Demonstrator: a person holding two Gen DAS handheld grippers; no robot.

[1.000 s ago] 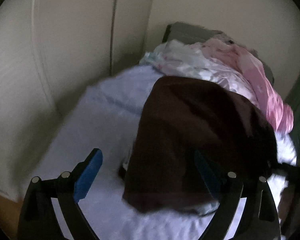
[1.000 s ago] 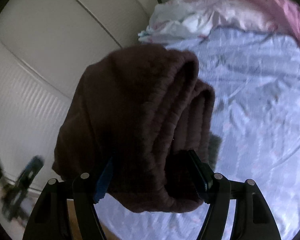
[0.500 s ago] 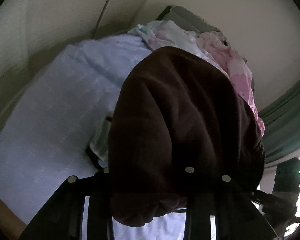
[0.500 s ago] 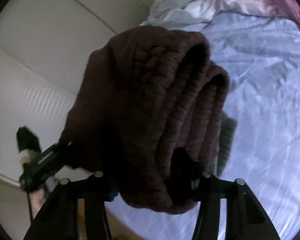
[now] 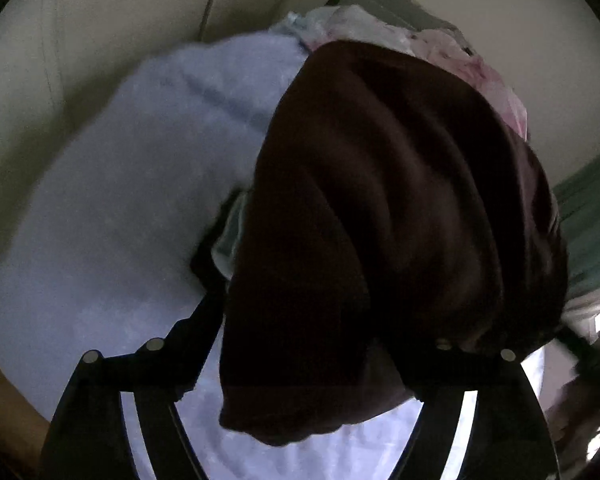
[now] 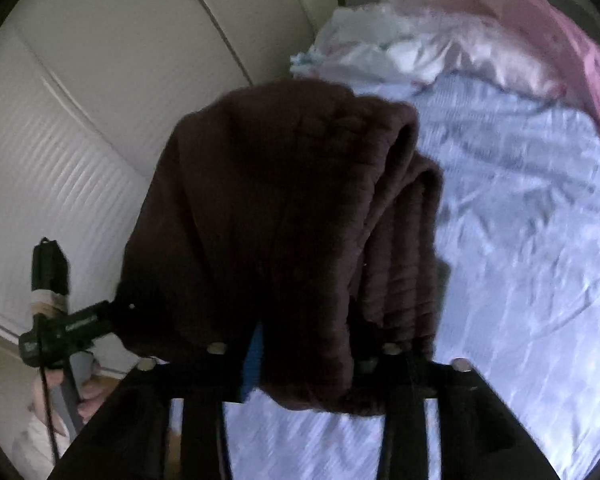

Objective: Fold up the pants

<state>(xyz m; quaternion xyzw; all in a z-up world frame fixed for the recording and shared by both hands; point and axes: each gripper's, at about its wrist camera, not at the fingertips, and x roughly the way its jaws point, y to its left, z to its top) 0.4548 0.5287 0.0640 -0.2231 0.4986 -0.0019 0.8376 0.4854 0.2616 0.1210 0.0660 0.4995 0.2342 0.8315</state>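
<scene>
The dark brown pants [image 5: 380, 220] hang as a thick folded bundle above the bed and fill most of both views. My left gripper [image 5: 324, 300] has the bundle between its jaws, which are opening. Its left finger [image 5: 204, 312] stands just clear of the cloth edge, while the cloth drapes over and hides the right finger. My right gripper [image 6: 308, 344] is shut on the ribbed end of the pants [image 6: 300, 220]. A blue pad [image 6: 252, 360] presses the fabric, though these jaws are opening slightly. In the right wrist view, the left gripper [image 6: 64, 328] and the hand [image 6: 88, 392] holding it show at lower left.
A pale blue sheet [image 6: 520, 240] covers the bed. Pink and white bedding [image 6: 480, 32] is piled at its far end. Cream wall panels [image 6: 100, 100] run along the left side. A small pale and dark item [image 5: 224, 240] lies under the pants. A green curtain [image 5: 588, 220] hangs at right.
The left gripper sank, closed around the pants, then spread wide again. The right gripper narrowed on the bundle and shifted sideways, and the left gripper and its hand came into the right view.
</scene>
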